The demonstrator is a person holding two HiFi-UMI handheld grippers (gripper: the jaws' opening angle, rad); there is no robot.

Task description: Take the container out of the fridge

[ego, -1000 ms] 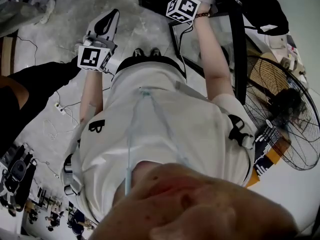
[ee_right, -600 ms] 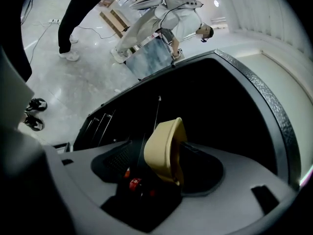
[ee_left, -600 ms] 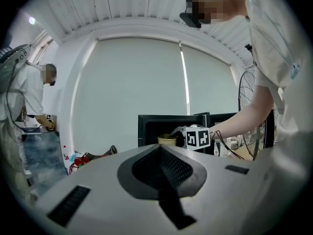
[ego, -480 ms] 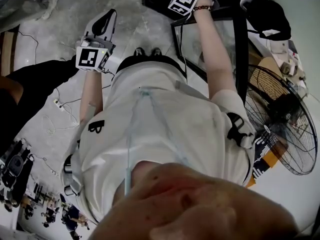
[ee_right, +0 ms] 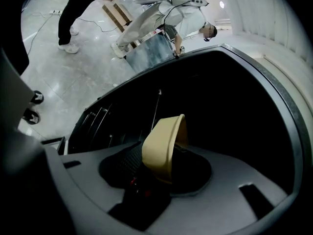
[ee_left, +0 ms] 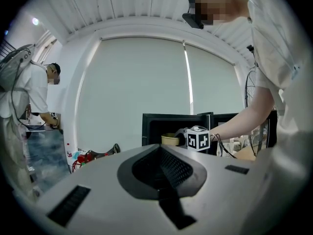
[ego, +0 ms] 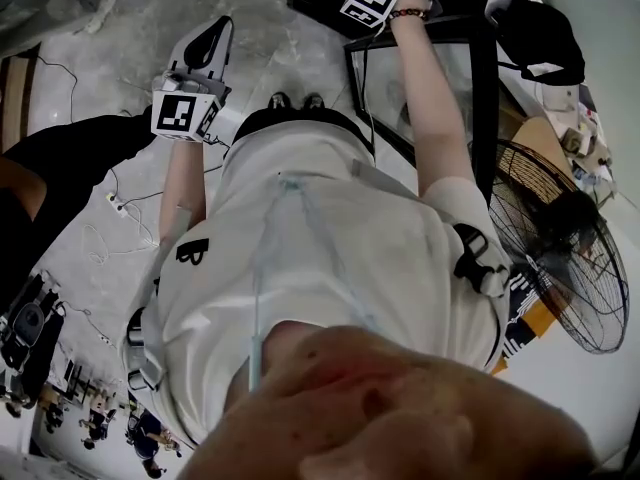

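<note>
with right gripper [ee_right: 146, 176] jaws just closed on the container [ee_right: 164, 141] wall between them, hold firm and draw straight back, level, out of the fridge [ee_right: 234, 111].

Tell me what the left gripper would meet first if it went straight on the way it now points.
Probably the open black fridge, close to the beige container inside it. Nothing nearer shows in that line, but depth is hard to judge.
</note>
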